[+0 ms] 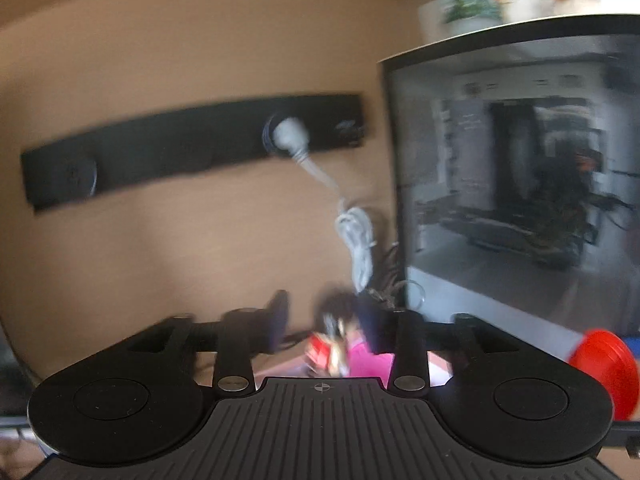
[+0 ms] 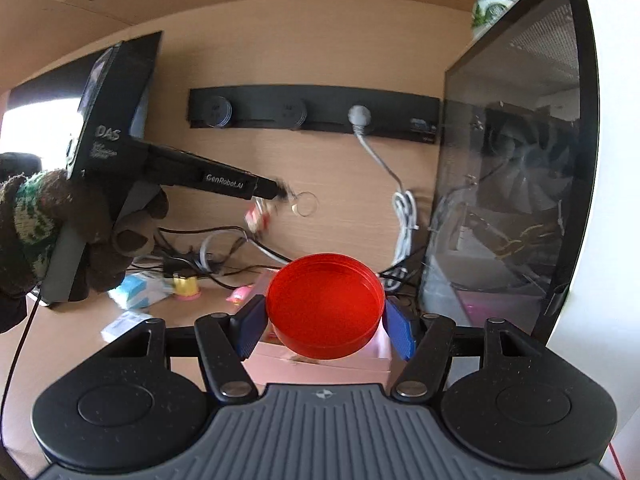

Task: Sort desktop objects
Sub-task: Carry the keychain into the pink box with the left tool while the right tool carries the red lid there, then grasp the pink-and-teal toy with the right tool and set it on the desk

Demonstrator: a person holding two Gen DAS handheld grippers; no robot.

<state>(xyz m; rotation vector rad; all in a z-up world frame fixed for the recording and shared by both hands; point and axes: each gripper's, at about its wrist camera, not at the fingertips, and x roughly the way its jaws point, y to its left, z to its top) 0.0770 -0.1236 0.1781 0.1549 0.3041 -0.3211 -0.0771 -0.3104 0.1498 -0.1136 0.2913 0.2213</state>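
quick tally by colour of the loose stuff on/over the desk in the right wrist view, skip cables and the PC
Red: 1, the red lid held in the right gripper
Red-and-white: 1, the keychain trinket with a metal ring, at the left gripper
Gold: 1, the gold tape roll
Pink: 2, the pink box and a small pink item
Light blue: 1, the blue packet
Total: 6

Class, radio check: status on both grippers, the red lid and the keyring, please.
Right gripper shut on red lid, lifted above pink box. Left gripper carries small keyring bundle, grip blurred. Computer case close on the right; nothing between.
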